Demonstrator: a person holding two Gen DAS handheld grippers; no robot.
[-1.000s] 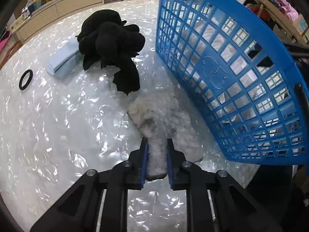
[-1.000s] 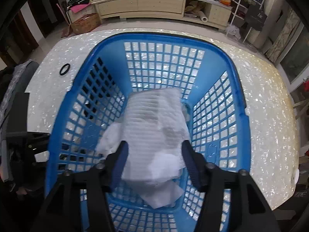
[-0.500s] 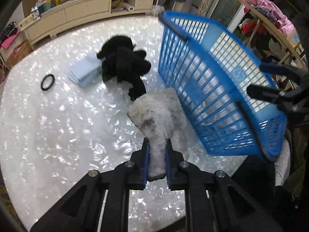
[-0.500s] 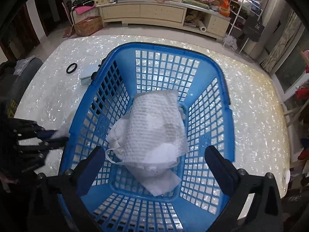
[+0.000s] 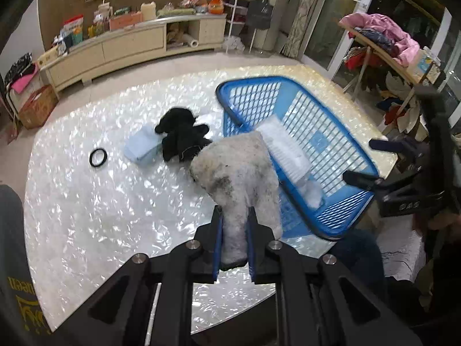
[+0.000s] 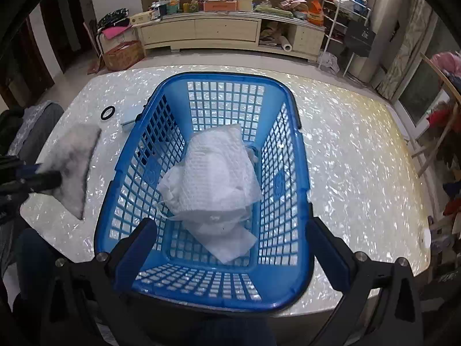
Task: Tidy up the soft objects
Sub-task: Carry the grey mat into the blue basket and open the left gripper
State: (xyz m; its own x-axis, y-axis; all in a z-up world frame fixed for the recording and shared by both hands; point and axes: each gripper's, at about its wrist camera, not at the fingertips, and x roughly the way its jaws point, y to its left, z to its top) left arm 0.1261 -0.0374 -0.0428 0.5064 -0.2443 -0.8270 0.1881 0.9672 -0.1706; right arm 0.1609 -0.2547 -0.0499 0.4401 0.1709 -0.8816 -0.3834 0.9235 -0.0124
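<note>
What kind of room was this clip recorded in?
Probably a lived-in home living room: a long low cabinet cluttered with boxes and bottles stands along the wall, a rack piled with clothes is by the glass doors, and a pearly table holds a blue laundry basket.

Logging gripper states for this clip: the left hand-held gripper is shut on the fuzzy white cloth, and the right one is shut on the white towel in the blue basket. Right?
Not quite. The left hand-held gripper is shut on the fuzzy cloth, but the right hand-held gripper is open. The right wrist view shows its fingers spread wide above the basket, clear of the towel lying inside.
</note>
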